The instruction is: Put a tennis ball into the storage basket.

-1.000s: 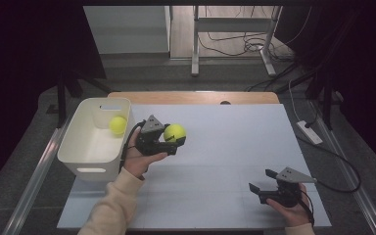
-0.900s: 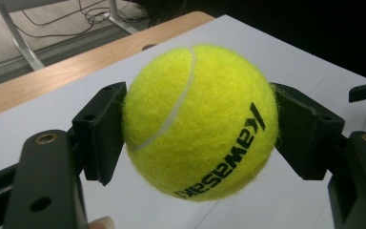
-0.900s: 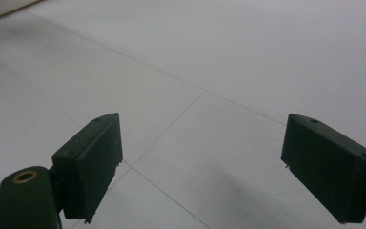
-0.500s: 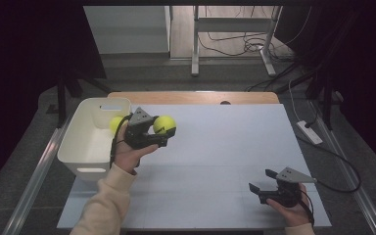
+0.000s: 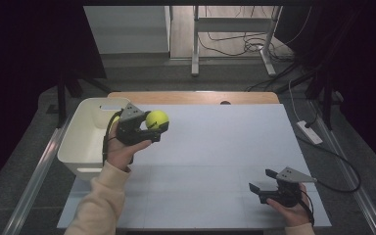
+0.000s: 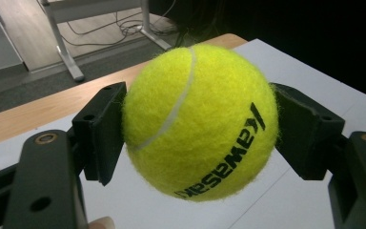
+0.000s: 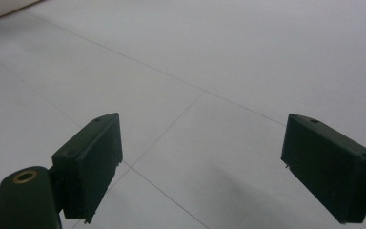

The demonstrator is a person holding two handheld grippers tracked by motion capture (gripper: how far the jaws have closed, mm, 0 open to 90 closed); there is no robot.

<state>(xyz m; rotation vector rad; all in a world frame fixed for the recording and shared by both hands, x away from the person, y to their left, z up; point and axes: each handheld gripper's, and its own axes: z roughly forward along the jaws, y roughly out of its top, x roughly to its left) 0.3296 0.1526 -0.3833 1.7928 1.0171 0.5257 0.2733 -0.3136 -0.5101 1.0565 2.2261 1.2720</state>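
1. The left gripper (image 5: 149,131) clamps a fuzzy yellow-green tennis ball (image 6: 200,121) between both jaws, one pad on each side, held above the table.
2. Just beside it, on its left, stands a white plastic bin (image 5: 81,142).
3. The right gripper (image 7: 209,167), well apart, has its jaws spread wide and holds nothing, low over the pale grey table mat (image 5: 225,147).

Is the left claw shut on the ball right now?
Shut on it: both pads press the tennis ball, lifted clear of the table.

Yellow tennis ball (image 5: 157,119), black lettering inverted, clamped in left gripper (image 5: 149,128), raised just beside white bin (image 5: 81,142).
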